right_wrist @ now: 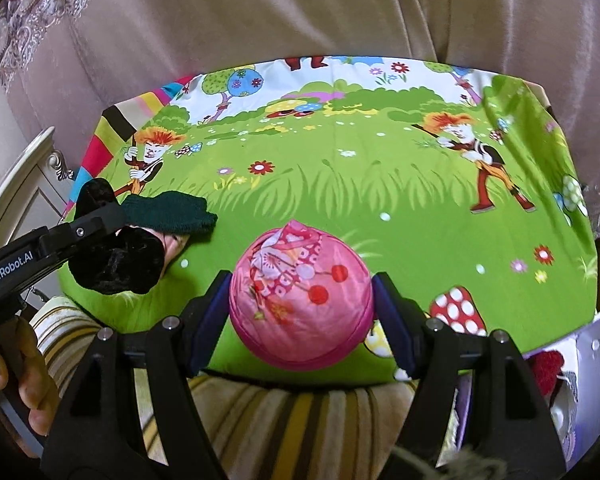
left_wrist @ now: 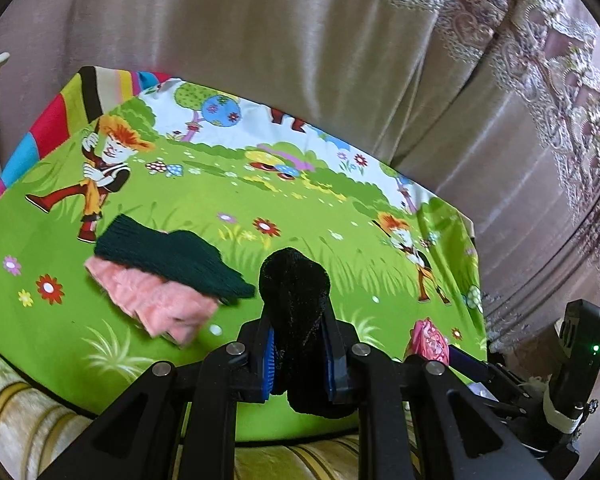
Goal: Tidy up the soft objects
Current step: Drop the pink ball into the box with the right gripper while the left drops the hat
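Grippers: left (left_wrist: 299,354) clamps black sock (left_wrist: 294,292), right (right_wrist: 302,312) pink ball (right_wrist: 300,300).

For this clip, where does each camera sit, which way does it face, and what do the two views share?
Left wrist: on the left gripper, facing along its fingers over the cartoon cloth toward the curtain; it is shut on a black sock.
Right wrist: on the right gripper, same heading, holding a pink pouch; the person's left hand shows.
Shared: cloth, dark green knit, black sock, pouch.
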Available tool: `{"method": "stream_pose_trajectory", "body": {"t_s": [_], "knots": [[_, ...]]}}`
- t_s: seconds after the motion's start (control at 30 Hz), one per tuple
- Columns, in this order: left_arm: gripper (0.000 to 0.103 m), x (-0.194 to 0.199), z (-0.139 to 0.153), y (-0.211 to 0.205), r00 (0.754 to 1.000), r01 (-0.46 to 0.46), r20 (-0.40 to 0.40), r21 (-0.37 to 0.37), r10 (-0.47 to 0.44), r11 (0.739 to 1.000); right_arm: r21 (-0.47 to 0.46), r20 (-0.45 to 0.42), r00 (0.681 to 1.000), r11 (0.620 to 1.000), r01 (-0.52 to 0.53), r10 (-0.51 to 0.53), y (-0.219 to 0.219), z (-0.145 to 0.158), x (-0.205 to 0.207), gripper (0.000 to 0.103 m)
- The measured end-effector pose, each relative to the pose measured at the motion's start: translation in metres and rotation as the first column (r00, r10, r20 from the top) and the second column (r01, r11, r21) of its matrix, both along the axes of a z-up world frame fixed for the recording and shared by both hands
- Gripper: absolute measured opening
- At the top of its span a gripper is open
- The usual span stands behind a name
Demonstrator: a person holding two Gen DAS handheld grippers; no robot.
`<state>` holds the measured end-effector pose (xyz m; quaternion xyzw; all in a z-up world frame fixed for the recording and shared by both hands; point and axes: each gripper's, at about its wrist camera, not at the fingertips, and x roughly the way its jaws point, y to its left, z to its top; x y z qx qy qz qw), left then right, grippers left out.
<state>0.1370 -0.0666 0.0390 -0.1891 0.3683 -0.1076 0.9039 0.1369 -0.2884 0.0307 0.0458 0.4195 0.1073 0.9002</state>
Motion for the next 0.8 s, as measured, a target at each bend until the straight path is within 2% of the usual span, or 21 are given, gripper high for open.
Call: {"method": "stream_pose_trajectory", "body": {"t_s": [0.47,0.8], "knots": [[0.019,-0.026,0.006,-0.048,0.993,0.118,-0.006,0.003,-0.118,0.993,-0.036,0.01,0.998,0.997,0.066,-0.066,-0.042,0.008,-0.041,0.073],[0.019,-0.041,0.009,-0.088,0.975,0.222,-0.019,-0.003,-0.222,0.975,-0.035,0.02,0.99,0.989,0.141,-0.14,-0.089,0.016,-0.072,0.073]]}}
